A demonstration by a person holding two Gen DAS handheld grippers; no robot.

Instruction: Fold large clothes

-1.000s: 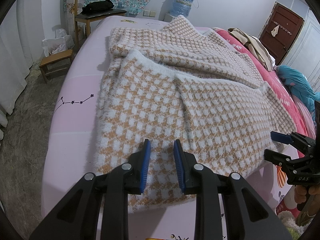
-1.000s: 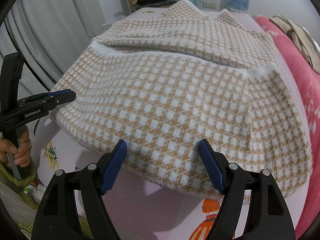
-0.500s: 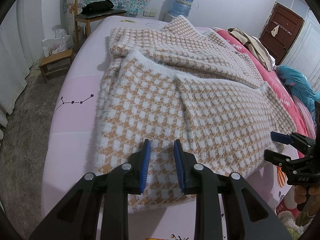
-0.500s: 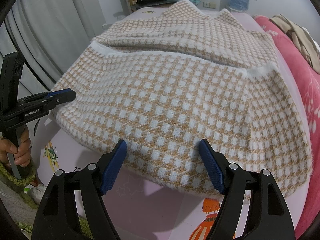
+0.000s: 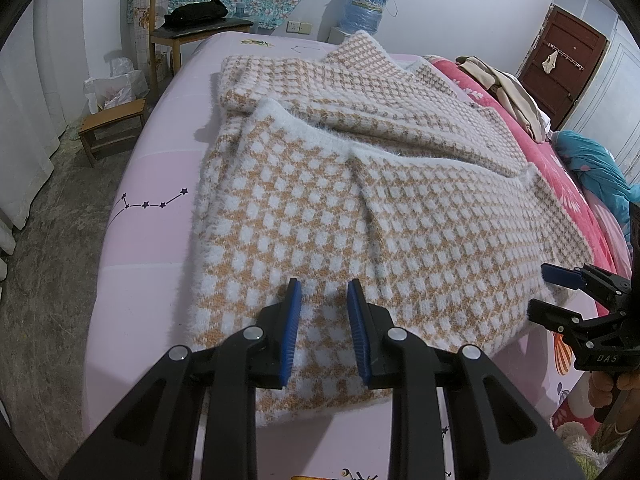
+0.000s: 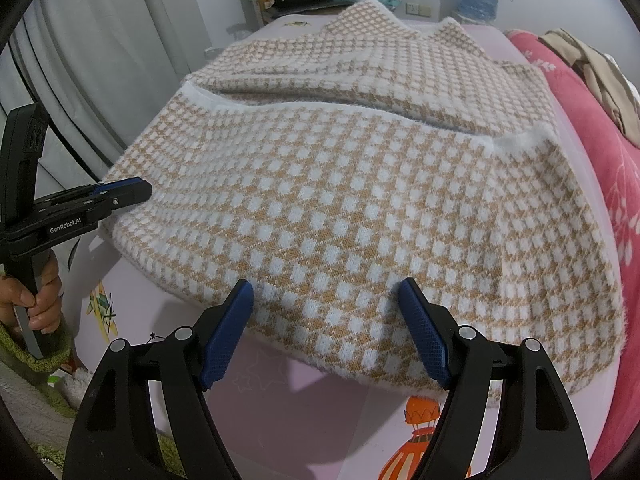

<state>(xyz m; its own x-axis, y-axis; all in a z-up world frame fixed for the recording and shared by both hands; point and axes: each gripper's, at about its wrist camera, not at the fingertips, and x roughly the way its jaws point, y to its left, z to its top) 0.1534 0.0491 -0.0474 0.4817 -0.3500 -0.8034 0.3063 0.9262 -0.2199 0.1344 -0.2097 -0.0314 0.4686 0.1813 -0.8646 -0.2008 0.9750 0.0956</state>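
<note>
houndstooth knit garment [image 5: 360, 208] lies part-folded across the pink bed [image 5: 132, 208]. left gripper [image 5: 323, 320] narrowly apart, right gripper [image 6: 326, 324] wide apart, both empty. risk: fuzzy layers slipping, fold skewing.

Both wrist views near shared sweater [image 5: 360, 208]

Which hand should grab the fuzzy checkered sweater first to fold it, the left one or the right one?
Probably the left. The left gripper already hovers over the sweater near its front hem, jaws open a little. The right gripper sits at the hem's edge with jaws spread wide, so it would need more closing.
</note>
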